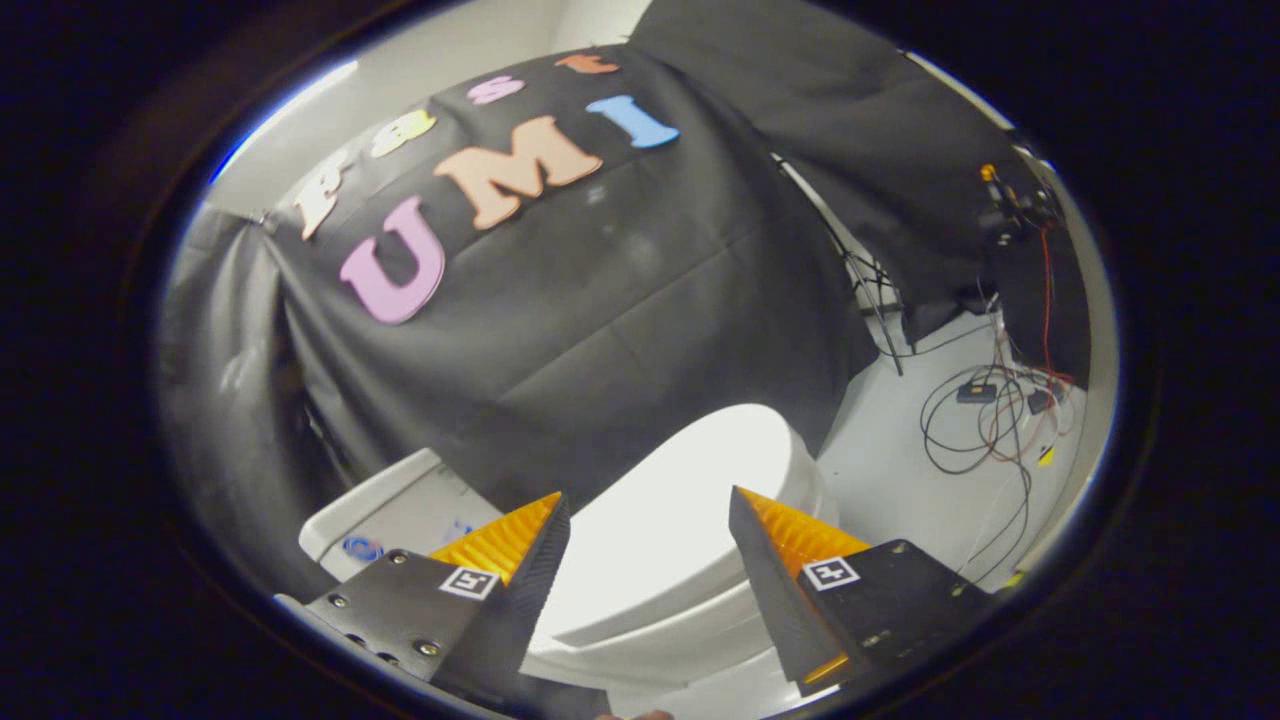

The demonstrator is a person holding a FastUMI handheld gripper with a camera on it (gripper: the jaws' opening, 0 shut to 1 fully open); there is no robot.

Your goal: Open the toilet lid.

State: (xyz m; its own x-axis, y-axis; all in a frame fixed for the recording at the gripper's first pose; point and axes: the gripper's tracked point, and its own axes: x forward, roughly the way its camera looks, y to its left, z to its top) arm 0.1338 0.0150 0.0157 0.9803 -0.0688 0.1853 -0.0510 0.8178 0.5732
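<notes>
Gripper (648, 510) wide open, nothing held; fingers well apart w/ a broad gap between tips. Left finger (520, 560) tip at about 10 o'clock from the gap's middle, right finger (780, 560) tip at about 2 o'clock. Each finger carries a small square marker tag near its base.

Toilet (690, 620) sits just ahead of and below the fingers, white, view tilted so it leans. Lid (690, 500) is down, closed over the bowl; smooth white oval seen through the gap between the fingers, running on toward 1 o'clock beyond the right tip. Fingers not touching lid as far as can be told; they hover over its near edge. Bowl rim shows under the lid, between the finger bases at 6 o'clock.

Tank (400, 510) at 9 o'clock of the lid, behind the left finger, white w/ flat top, small blue mark on its front.

Black cloth wall (560, 330) hangs behind toilet at 12 o'clock. Pale floor (900, 480) at 3 o'clock of the lid, w/ loose cables (985, 420) and a small dark box lying on it, well apart from toilet. Stand legs (870, 300) at 2 o'clock by the cloth edge.
</notes>
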